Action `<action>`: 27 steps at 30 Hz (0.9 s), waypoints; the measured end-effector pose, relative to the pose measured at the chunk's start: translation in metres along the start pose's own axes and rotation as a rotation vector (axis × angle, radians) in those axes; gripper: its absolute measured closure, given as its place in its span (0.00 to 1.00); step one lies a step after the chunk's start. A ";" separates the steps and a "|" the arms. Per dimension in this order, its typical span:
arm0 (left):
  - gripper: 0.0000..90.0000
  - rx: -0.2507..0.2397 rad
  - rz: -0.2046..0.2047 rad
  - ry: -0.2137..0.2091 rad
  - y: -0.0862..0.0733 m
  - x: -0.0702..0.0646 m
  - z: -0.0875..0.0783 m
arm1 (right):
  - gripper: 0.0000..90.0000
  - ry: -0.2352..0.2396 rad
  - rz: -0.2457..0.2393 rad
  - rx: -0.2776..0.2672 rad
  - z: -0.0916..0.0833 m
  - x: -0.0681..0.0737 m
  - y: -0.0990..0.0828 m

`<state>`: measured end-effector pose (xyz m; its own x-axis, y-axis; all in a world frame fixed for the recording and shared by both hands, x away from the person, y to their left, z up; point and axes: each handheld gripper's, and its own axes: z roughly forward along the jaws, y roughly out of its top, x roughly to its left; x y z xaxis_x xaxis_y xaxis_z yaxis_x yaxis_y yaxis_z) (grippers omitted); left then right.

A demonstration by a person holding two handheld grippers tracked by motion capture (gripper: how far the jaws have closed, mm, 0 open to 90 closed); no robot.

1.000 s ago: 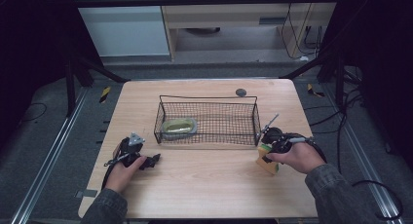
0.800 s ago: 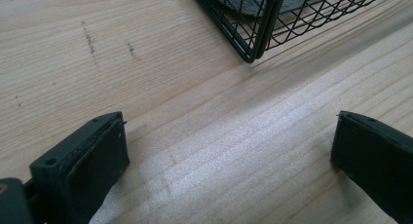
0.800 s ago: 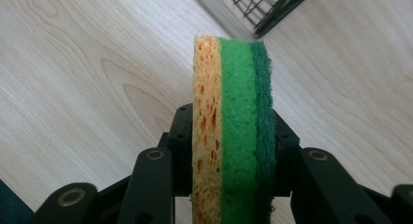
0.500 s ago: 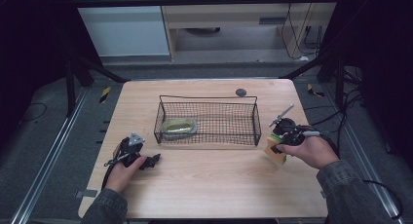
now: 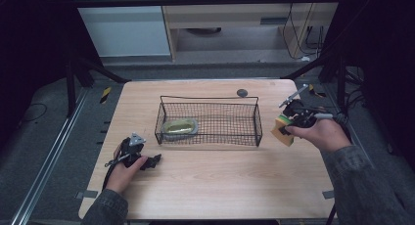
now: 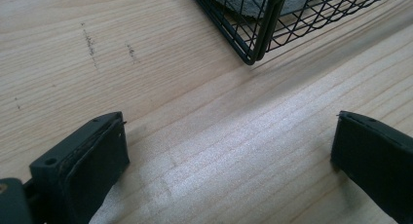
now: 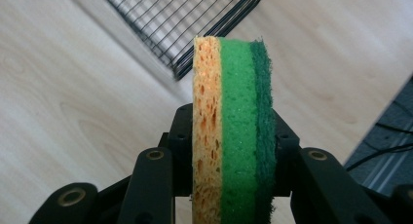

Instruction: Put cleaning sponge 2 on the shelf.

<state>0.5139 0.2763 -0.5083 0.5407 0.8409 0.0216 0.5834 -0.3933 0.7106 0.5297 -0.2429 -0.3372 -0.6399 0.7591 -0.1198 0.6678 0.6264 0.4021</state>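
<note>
Raised since the earlier frame, right tool [image 5: 286, 124] clamps sponge [image 5: 282, 130] beside basket [image 5: 258, 123]; left tool [image 5: 151, 161] rests apart. Risk: sponge catches basket rim, slips.

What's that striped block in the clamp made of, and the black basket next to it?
The sponge looks like porous foam: an orange layer full of holes, a finer green layer, and a fuzzy dark-green scouring face. The right gripper squeezes it. The basket seems to be thin metal wire with a matte black coating, a see-through grid.
</note>
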 end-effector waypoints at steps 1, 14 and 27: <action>0.00 0.000 0.000 0.000 0.000 0.000 0.000 | 0.71 -0.008 0.003 -0.009 -0.005 -0.004 0.004; 0.00 -0.003 -0.004 0.000 0.000 0.000 0.000 | 0.72 -0.080 -0.005 -0.078 -0.041 -0.021 0.050; 0.00 -0.003 -0.009 0.004 0.001 -0.001 0.001 | 0.72 -0.106 -0.010 -0.109 -0.038 -0.026 0.083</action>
<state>0.5146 0.2753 -0.5084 0.5327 0.8461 0.0183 0.5866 -0.3847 0.7126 0.5875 -0.2177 -0.2661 -0.5990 0.7707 -0.2172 0.6122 0.6156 0.4962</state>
